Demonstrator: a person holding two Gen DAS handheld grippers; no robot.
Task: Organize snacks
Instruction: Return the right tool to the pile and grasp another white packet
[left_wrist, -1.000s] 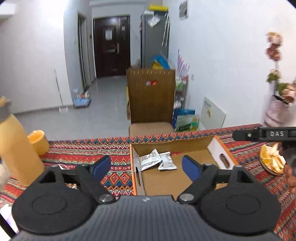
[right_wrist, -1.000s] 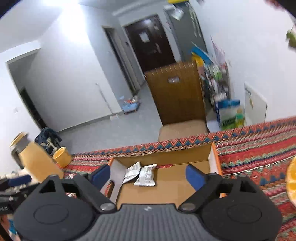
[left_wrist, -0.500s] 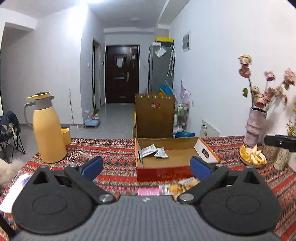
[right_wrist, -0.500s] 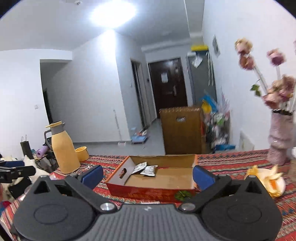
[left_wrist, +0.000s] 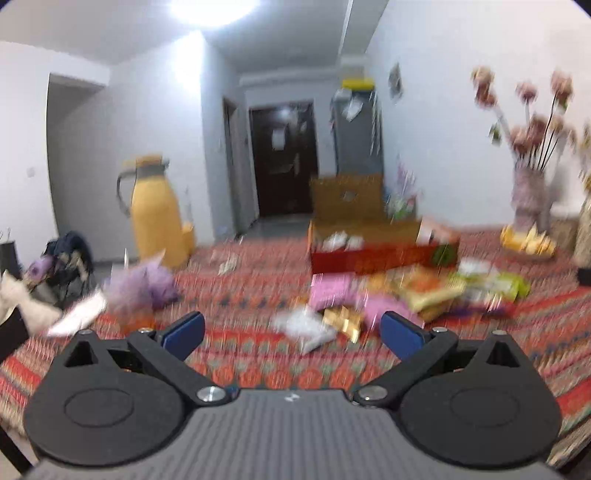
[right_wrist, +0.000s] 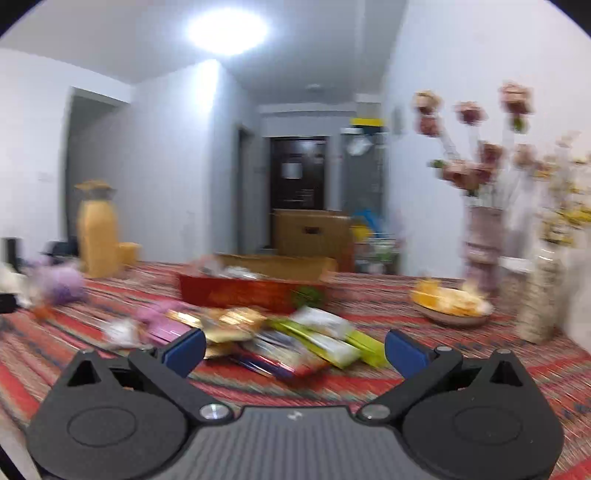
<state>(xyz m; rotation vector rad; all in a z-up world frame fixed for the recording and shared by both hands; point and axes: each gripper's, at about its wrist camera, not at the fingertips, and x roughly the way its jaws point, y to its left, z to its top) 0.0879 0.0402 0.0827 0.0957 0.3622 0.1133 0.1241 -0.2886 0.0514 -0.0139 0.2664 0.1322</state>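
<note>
Both claws released and empty—left gripper (left_wrist: 291, 330) and right gripper (right_wrist: 295, 349) face the snack packets (right_wrist: 295, 341)—next, I judge, picking one for the box (right_wrist: 255, 286).

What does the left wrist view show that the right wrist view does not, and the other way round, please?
Only the left wrist view shows the open left gripper, with nothing between its fingers, and a white packet with a gold one just ahead of it. Only the right wrist view shows the open, empty right gripper, a speckled pale vase and yellow-green packets close up. Both show the red cardboard box, the yellow jug, the flower vase, the fruit plate and the patterned tablecloth. Both views are blurred.
</note>
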